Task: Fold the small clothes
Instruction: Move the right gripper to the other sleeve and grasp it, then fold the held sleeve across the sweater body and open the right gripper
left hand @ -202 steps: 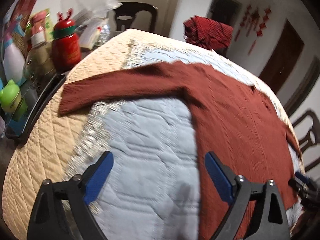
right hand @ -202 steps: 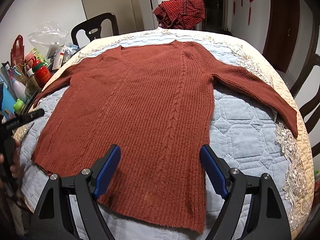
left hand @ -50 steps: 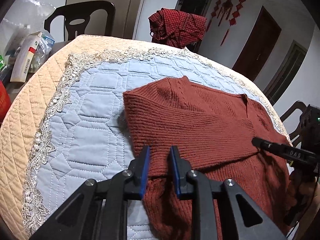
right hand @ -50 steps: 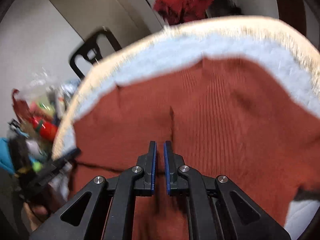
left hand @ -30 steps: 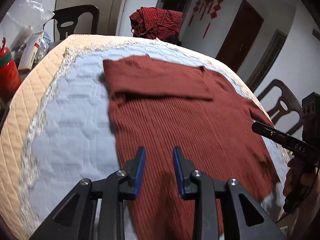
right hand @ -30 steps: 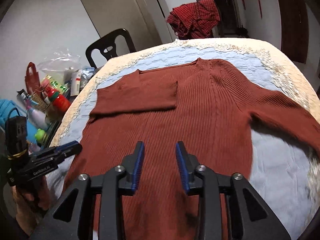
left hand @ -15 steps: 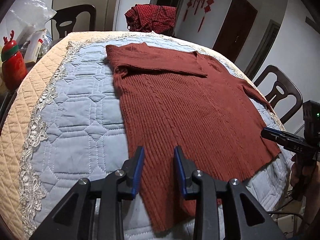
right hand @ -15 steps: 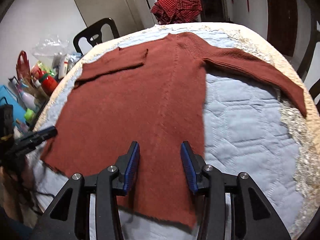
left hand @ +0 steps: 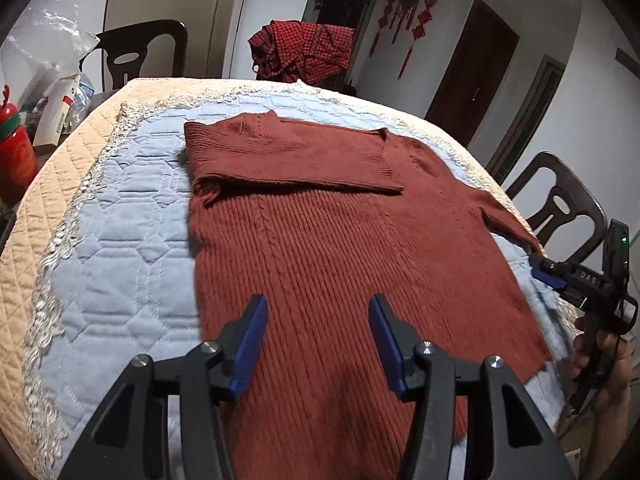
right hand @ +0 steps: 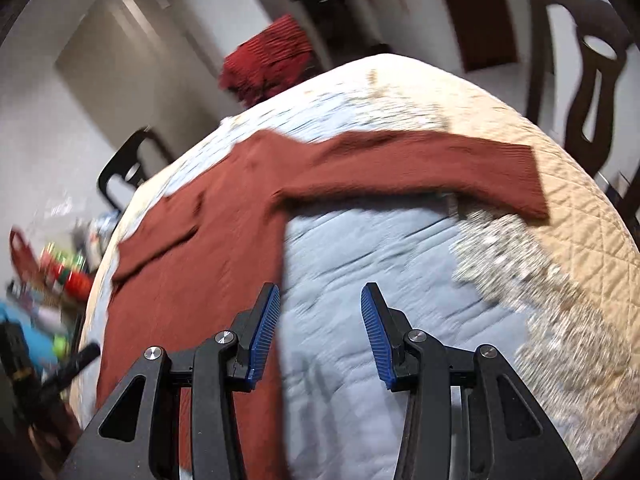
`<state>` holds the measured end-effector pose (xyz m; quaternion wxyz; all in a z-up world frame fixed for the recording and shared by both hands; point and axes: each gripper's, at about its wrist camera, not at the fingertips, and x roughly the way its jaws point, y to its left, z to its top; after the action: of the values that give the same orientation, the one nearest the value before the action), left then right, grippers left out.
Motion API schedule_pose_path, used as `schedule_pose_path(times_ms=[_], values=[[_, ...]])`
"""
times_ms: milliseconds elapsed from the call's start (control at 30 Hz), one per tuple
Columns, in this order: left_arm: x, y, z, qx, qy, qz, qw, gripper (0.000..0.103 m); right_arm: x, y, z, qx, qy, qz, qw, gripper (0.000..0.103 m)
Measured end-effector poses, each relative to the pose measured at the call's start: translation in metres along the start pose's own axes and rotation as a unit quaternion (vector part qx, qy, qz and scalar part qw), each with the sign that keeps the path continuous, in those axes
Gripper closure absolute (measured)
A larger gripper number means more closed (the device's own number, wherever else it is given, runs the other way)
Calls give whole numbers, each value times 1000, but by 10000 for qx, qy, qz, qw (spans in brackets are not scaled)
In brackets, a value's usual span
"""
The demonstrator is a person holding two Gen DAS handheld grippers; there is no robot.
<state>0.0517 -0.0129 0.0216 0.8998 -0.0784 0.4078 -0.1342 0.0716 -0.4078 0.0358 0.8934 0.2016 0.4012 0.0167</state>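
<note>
A rust-brown knitted sweater (left hand: 328, 240) lies flat on the quilted table cover. Its left sleeve (left hand: 296, 160) is folded across the chest. Its right sleeve (right hand: 420, 164) stretches out flat toward the table's right edge. My left gripper (left hand: 318, 340) is open and empty above the sweater's lower body. My right gripper (right hand: 320, 332) is open and empty over the blue quilt just right of the sweater's side edge; it also shows in the left wrist view (left hand: 568, 276) at the right.
The blue and beige quilted cover (left hand: 120, 248) spans the round table. A red bottle and boxes (left hand: 24, 136) crowd the left side. Dark chairs (left hand: 560, 204) stand around. A red plaid cloth (left hand: 304, 52) hangs on a far chair.
Both grippers have opened wider. The right gripper has swung to the right, from over the sweater's body toward the stretched right sleeve. The left gripper has moved slightly forward over the lower body.
</note>
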Motion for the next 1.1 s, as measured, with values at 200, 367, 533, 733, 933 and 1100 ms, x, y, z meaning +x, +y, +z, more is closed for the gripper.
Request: schedule_pose_path(times_ms=[200,367,533,733,933,1100], values=[[22,3,6,-146,172,21,9997,47,21,-38,25,900,18,178,9958,59],[26,1,1,-19,74,-22,10000,35,28,-48,44,1145,-182,17,9933,59],[27,-3,-1,103,61,-58,9999,29,32,-56,56,1489,-432,-42,9879,59],[25,5,0,-70,23,-310,9995,27,33,-53,69,1376,-650,-340,9878,69],[24,10,1,-182,-3,-459,9988,27,28,-43,87,1249,-872,-451,9873,85],[24,13,2,-255,-15,-571,9980,26,19,-2,109,746,-1141,-156,9905,85]])
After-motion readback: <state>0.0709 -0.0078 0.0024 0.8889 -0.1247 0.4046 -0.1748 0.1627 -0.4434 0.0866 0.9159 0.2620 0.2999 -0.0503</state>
